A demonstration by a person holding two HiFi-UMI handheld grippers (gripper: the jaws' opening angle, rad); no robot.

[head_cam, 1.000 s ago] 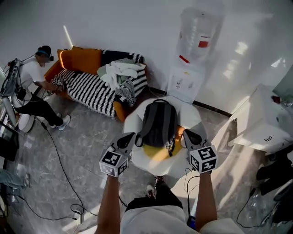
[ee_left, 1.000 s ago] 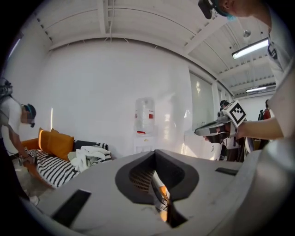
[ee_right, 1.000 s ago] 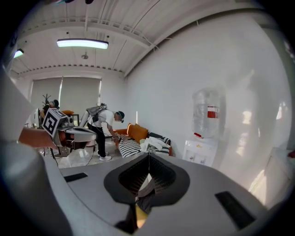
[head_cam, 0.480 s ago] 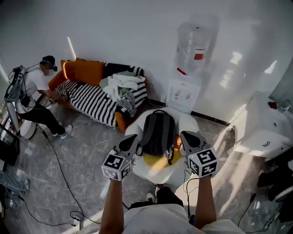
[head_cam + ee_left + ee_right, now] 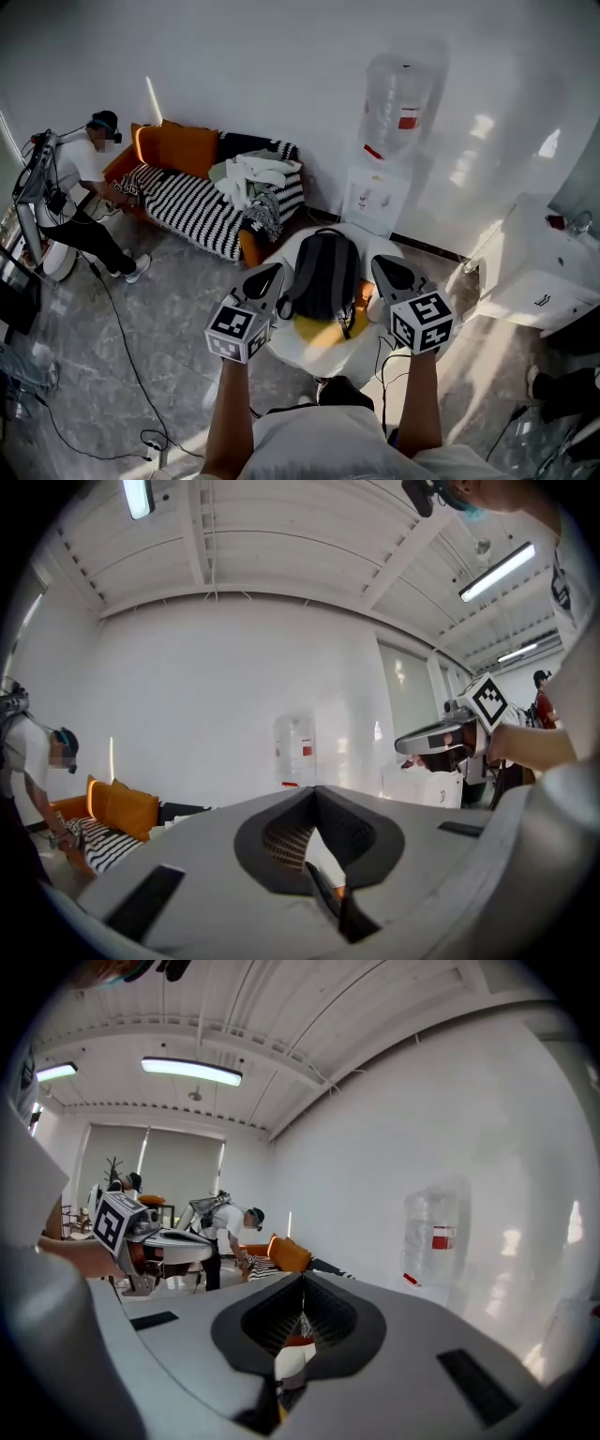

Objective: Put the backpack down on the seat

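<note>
Dark-grey backpack [image 5: 325, 272] is seen lying flat on the round white seat [image 5: 314, 354], partly over a yellow cushion [image 5: 319, 328]. The jaws of the left gripper [image 5: 268, 277] and the right gripper [image 5: 384, 267] are closed together with nothing held. Both are positioned just beside the backpack, apart from it. The placement is judged complete. A slide off the rounded seat could be caused if a strap were caught or the backpack nudged by either gripper.

Bright room under ceiling strip lights [image 5: 192, 1070]; glare patches on the white wall [image 5: 483, 124]; fisheye-bent, dark-cornered gripper views
</note>
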